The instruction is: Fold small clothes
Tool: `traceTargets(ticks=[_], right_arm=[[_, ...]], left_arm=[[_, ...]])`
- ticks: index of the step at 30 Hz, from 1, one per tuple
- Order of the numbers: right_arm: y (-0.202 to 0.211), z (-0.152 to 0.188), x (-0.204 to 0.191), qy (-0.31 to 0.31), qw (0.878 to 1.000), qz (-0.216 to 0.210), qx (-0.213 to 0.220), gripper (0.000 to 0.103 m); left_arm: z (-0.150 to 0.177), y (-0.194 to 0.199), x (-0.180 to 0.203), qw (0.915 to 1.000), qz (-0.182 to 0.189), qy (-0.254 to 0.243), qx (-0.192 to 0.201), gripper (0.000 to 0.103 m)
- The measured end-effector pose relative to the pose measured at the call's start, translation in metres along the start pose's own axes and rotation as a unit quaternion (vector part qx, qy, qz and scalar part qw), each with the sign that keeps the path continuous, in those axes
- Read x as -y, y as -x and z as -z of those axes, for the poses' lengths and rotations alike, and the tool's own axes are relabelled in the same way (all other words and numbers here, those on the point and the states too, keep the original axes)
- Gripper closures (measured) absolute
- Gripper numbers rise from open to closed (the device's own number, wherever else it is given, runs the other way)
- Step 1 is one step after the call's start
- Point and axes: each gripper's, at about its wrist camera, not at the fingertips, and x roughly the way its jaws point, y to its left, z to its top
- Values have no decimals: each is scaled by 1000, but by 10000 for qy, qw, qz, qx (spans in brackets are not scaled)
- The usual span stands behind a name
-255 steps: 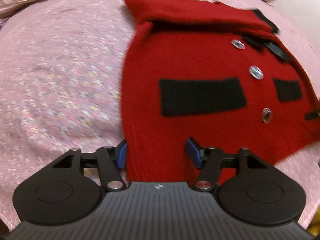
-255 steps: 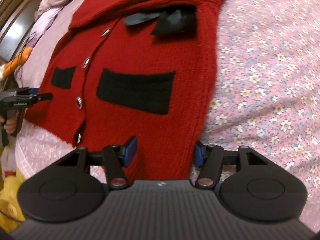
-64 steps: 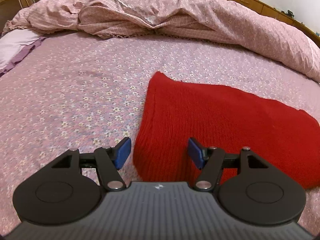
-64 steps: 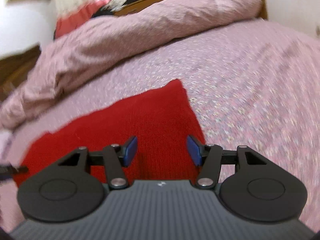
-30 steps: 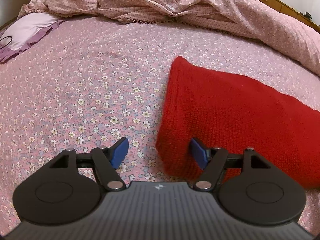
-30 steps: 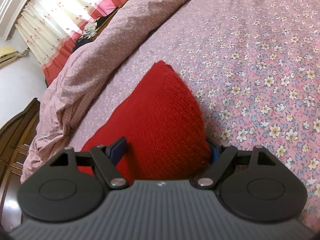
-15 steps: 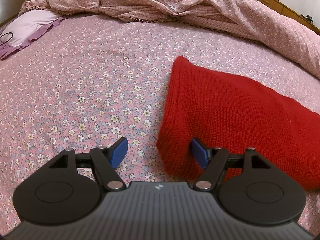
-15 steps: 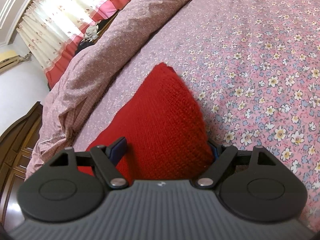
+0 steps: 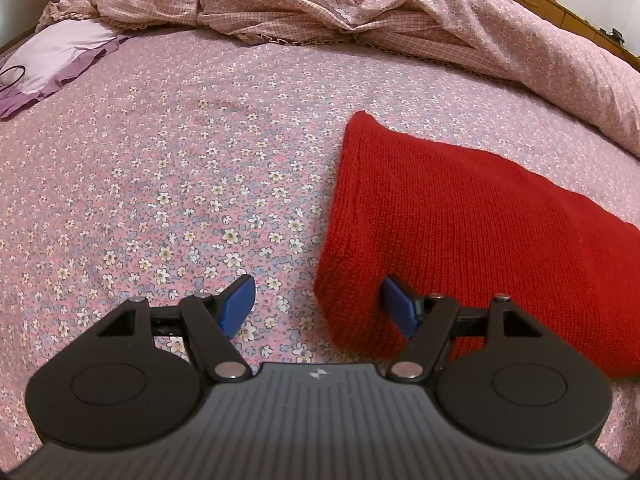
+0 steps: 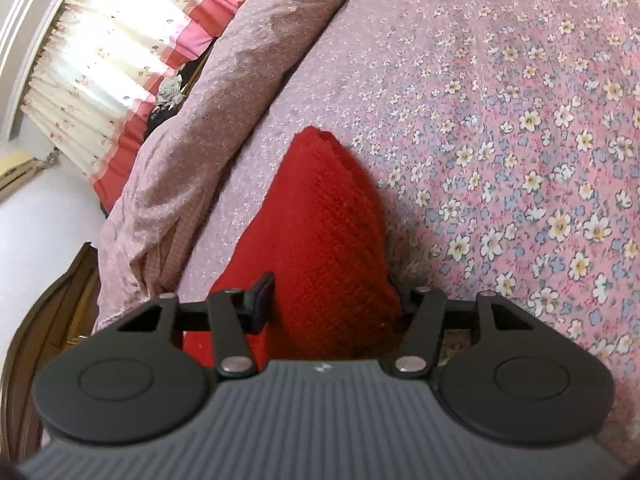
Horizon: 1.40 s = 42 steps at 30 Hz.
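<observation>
Floral pink bedding [image 9: 168, 184] fills both views, with a rumpled duvet [image 9: 360, 12] heaped along the top of the left wrist frame and curtains [image 10: 112, 48] in the upper left of the right wrist frame. On the sheet lies the red knit [image 9: 472, 232], lower right in the left view and centre in the right view, showing only plain knit with no buttons or pockets, where seconds ago it lay spread face up; I judge the first fold done. Over the last second the right gripper [image 10: 332, 300] has rolled slightly, the frame tilting more than before, and its jaws are closing with the knit's near corner bunched between them; the left pad sits at the cloth and the right one is hidden behind it, so I cannot confirm a firm pinch yet. That suggests the next fold is being set up from this end. The left gripper [image 9: 320, 304] has not shifted: it points steeply down at the sheet, jaws wide apart, the knit's near left corner between them with its right finger over the cloth, gripping nothing. Both hands themselves are out of view.
</observation>
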Motion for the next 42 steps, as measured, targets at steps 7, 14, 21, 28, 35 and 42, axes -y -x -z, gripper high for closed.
traceTargets(ticks=[7,14,21,28,35,42], right_arm=[[-2,2,-2,97,9999,2,114,45],[4,2,-11,237,9996,14,164,64],[15,-2,-56,1150,9927,-43,353,68],[21,3,-117,2076,9761,-405,494,70],[11,22,-163,2555,9632,-722,411,71],[-11,56,-205,3066,9480,-842,139,72]], left_arm=[[-1,2,0,10000,-6,-5,-17,28],[-2,5,-1,10000,-26,-53,-4,28],[-4,13,-11,9999,-91,-81,51,28],[-13,22,-33,9993,-301,-111,199,28],[-19,27,-64,9983,-502,21,290,28],[-13,25,-88,9979,-564,218,219,27]])
